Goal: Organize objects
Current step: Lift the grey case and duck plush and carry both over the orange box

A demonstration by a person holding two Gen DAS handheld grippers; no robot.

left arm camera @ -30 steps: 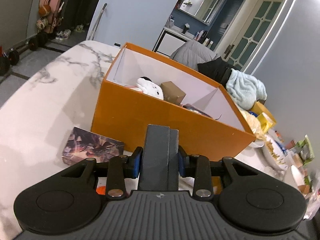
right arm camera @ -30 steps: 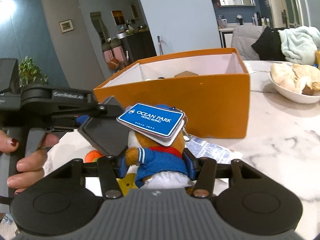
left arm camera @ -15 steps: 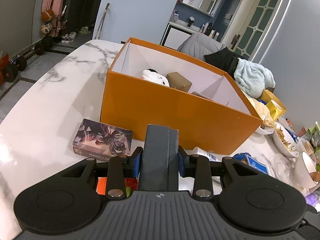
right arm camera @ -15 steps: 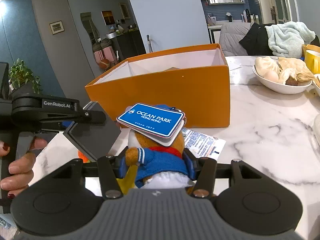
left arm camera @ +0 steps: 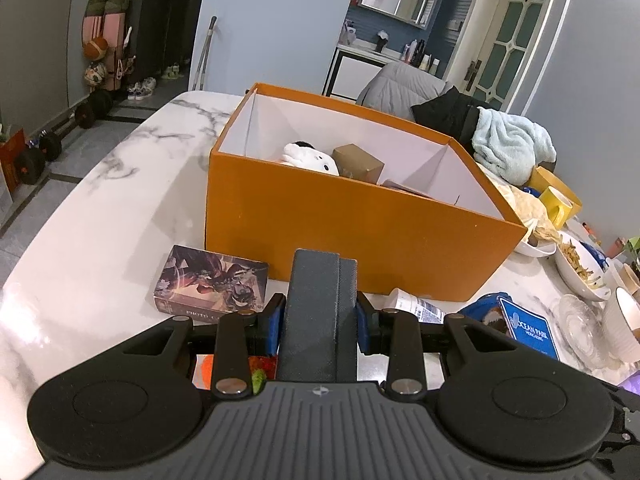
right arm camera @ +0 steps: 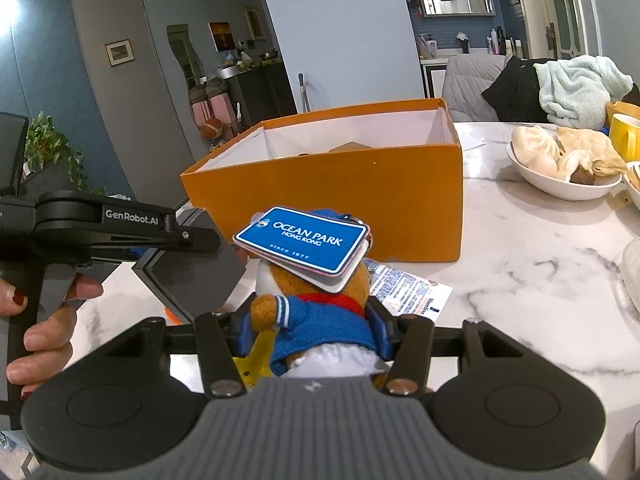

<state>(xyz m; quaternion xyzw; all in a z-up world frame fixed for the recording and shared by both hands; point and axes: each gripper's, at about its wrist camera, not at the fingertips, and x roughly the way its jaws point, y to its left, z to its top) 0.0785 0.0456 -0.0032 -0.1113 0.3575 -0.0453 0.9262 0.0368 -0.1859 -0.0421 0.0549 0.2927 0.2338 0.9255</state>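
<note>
An open orange box (left arm camera: 352, 224) stands on the marble table; it also shows in the right wrist view (right arm camera: 340, 200). Inside lie a white plush (left arm camera: 310, 156) and a small brown carton (left arm camera: 358, 162). My right gripper (right arm camera: 316, 320) is shut on a brown plush toy in a blue jacket (right arm camera: 320, 316) with a blue Ocean Park tag (right arm camera: 302, 242), held above the table in front of the box. The toy also shows in the left wrist view (left arm camera: 516, 320). My left gripper (left arm camera: 322, 276) is shut and empty, just left of the toy; it also shows in the right wrist view (right arm camera: 192, 264).
A dark printed card box (left arm camera: 212, 284) lies on the table left of the orange box. A printed packet (right arm camera: 408, 292) lies before the box. A bowl of buns (right arm camera: 560, 164), a yellow mug (right arm camera: 624, 134), more dishes (left arm camera: 580, 268) and a glass (left arm camera: 576, 332) crowd the right side.
Both grippers have drawn back from the orange box, which looks farther away. The right gripper still holds the plush toy. The left stays shut.
</note>
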